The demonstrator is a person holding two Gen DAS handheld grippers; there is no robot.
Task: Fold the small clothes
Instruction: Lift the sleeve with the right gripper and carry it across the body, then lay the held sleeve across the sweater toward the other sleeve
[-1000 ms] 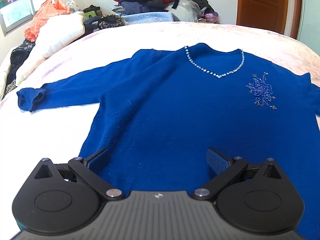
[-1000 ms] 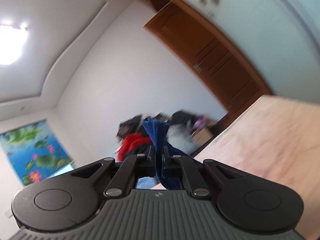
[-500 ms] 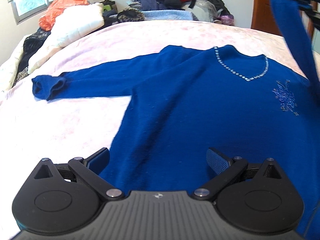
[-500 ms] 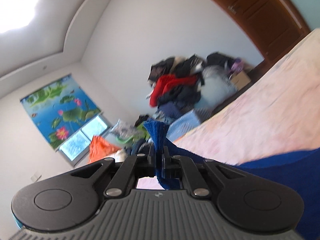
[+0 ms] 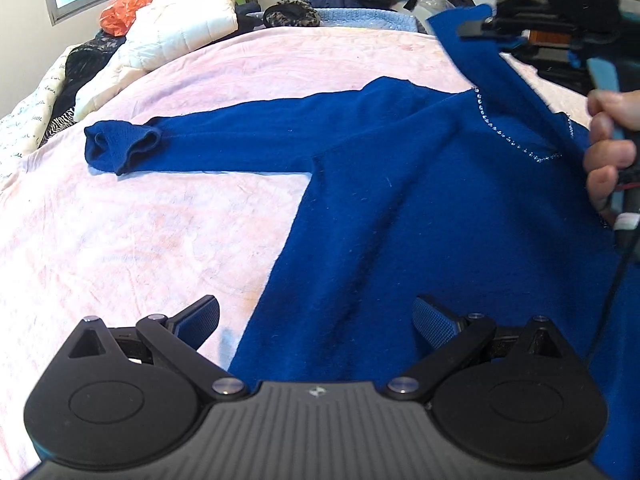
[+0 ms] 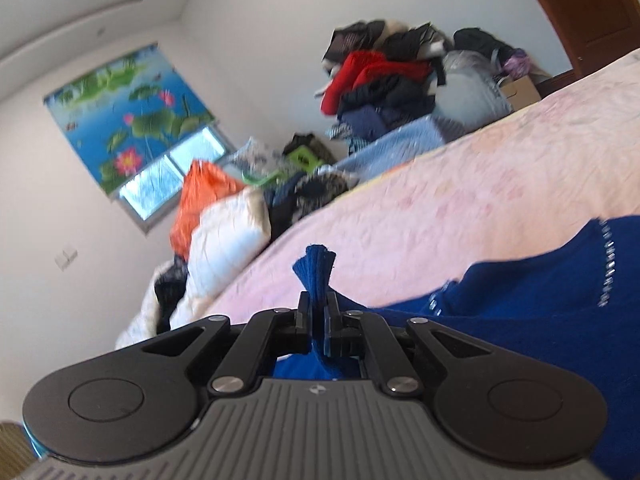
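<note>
The right gripper (image 6: 316, 320) pinches the sweater (image 5: 400, 208) sleeve (image 6: 314, 268), mid-fold; the left gripper (image 5: 316, 320) hovers wide; next, lay the sleeve across the chest.

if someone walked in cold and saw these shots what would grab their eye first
The bright blue sweater spread across the pink bedspread dominates, one sleeve stretched out to the left. Its other sleeve is pinched in the shut right tongs and lifted above the neckline, while the left tongs hang open over the hem. Behind the bed, a heap of clothes topped with red is piled against the wall.
</note>
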